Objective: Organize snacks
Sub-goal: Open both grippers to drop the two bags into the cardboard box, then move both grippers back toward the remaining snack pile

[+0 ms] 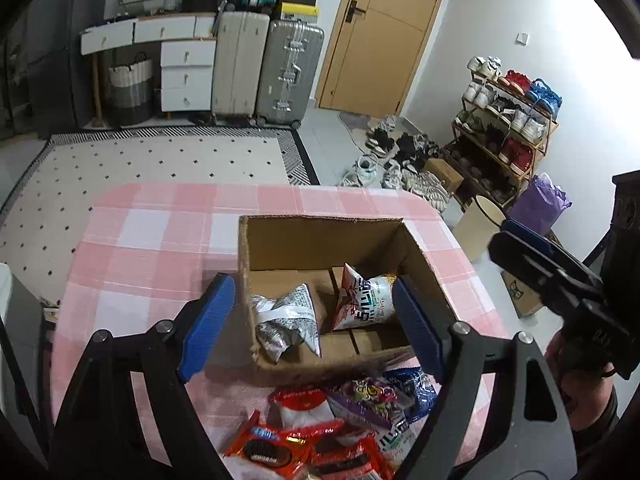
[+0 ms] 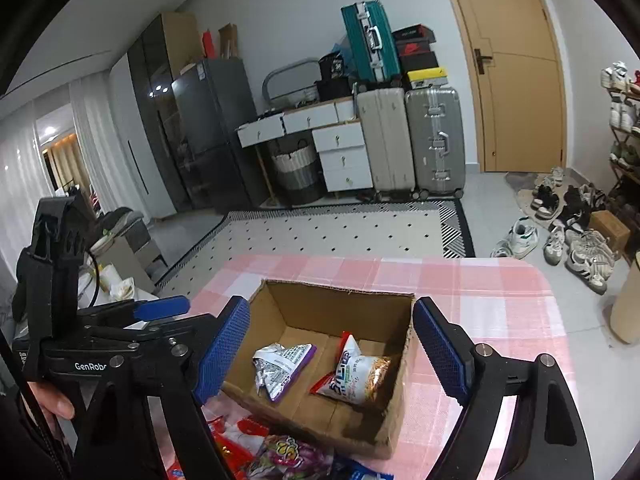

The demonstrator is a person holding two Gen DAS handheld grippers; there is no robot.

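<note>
An open cardboard box (image 1: 320, 221) (image 2: 340, 290) stands on the pink checked tablecloth (image 1: 160, 240). Inside it lie a silver packet (image 1: 288, 320) (image 2: 280, 364) and a white and red packet (image 1: 364, 300) (image 2: 356, 376). My left gripper (image 1: 314, 288) is open above the box's near side, with nothing between its blue pads. My right gripper (image 2: 331, 312) is also open over the box and holds nothing. A pile of snack packets (image 1: 340, 420) (image 2: 280, 456) lies on the cloth in front of the box, partly hidden by the gripper frames.
The table's far edge (image 2: 400, 258) drops to a dotted rug (image 2: 340, 232). Suitcases (image 2: 436, 140) and white drawers (image 2: 344, 156) line the back wall beside a door (image 2: 520, 80). Shoes (image 2: 580, 248) and a shoe rack (image 1: 508, 128) stand at the right. A hand (image 2: 48, 400) holds the left gripper.
</note>
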